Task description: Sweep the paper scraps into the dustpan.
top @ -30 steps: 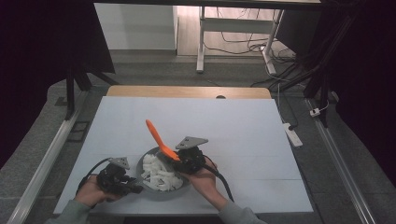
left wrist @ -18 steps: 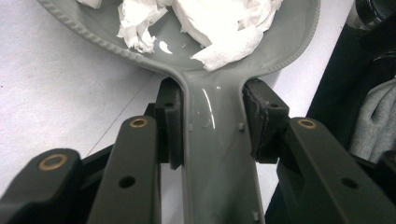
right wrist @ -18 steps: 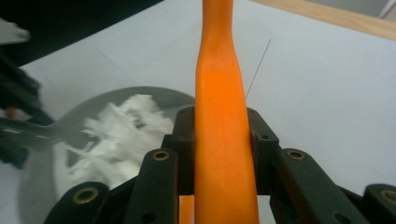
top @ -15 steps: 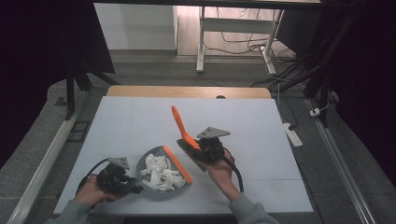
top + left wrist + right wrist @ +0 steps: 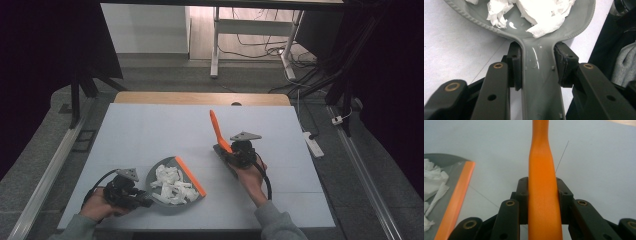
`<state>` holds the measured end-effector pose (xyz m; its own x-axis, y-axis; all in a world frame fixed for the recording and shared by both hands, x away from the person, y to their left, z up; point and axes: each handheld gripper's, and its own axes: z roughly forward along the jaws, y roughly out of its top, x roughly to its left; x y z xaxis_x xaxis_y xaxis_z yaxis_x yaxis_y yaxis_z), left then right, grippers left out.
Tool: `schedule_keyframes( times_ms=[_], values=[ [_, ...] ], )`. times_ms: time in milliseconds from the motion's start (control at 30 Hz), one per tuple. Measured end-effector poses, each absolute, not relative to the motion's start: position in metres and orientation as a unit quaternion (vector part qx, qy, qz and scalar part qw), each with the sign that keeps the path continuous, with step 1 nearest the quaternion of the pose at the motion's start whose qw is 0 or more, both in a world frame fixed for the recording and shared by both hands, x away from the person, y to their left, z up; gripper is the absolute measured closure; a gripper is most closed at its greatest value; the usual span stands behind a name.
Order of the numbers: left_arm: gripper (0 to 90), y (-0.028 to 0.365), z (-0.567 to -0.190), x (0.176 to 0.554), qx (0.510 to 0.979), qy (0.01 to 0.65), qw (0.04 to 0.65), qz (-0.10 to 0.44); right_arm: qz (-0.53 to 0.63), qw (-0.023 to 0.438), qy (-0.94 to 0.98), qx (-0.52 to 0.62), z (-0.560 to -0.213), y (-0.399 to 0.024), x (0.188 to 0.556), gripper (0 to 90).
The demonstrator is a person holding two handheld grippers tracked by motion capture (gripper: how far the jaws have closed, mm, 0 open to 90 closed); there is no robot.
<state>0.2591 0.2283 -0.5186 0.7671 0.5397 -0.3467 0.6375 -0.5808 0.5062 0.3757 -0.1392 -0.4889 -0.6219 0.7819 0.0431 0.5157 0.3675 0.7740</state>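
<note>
No writing or brand showed anywhere. The worktop (image 5: 150, 130) carried a grey dustpan (image 5: 172, 192) with an orange lip, holding crumpled white paper (image 5: 172, 185). The left hand-held gripper (image 5: 131, 196) clenched its handle. The right hand-held gripper (image 5: 231, 152) gripped an orange brush handle (image 5: 217, 131); its bristle end was hard to make out.

The table (image 5: 150, 130) has a pale top with a wooden strip along its far edge. On the floor beyond its right edge lies a white power strip (image 5: 313, 144). Past the far edge stand white desk legs (image 5: 216, 45) among loose cables (image 5: 260, 37).
</note>
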Motion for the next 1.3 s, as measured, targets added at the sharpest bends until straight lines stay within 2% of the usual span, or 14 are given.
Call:
schedule_keyframes(
  times_ms=[367, 500, 633, 767, 933, 1300],
  values=[
    [62.0, 0.227, -0.519, 0.259, 0.884, 0.335, 0.316, -0.077, 0.395, 0.133, 0.85, 0.322, -0.497, -0.076, 0.345, 70.3],
    [62.0, 0.227, -0.519, 0.259, 0.885, 0.335, 0.314, -0.078, 0.415, 0.096, 0.853, 0.302, -0.497, -0.058, 0.334, 70.3],
    [62.0, 0.227, -0.519, 0.259, 0.884, 0.335, 0.316, -0.078, 0.428, 0.081, 0.855, 0.283, -0.493, -0.048, 0.326, 70.3],
    [62.0, 0.228, -0.519, 0.259, 0.884, 0.334, 0.317, -0.079, 0.449, 0.091, 0.842, 0.286, -0.48, -0.058, 0.325, 70.3],
    [62.0, 0.229, -0.521, 0.259, 0.883, 0.334, 0.321, -0.079, 0.472, 0.111, 0.814, 0.319, -0.463, -0.093, 0.333, 70.3],
    [62.1, 0.231, -0.52, 0.259, 0.876, 0.343, 0.334, -0.063, 0.48, 0.136, 0.791, 0.355, -0.46, -0.162, 0.34, 70.3]
  ],
)
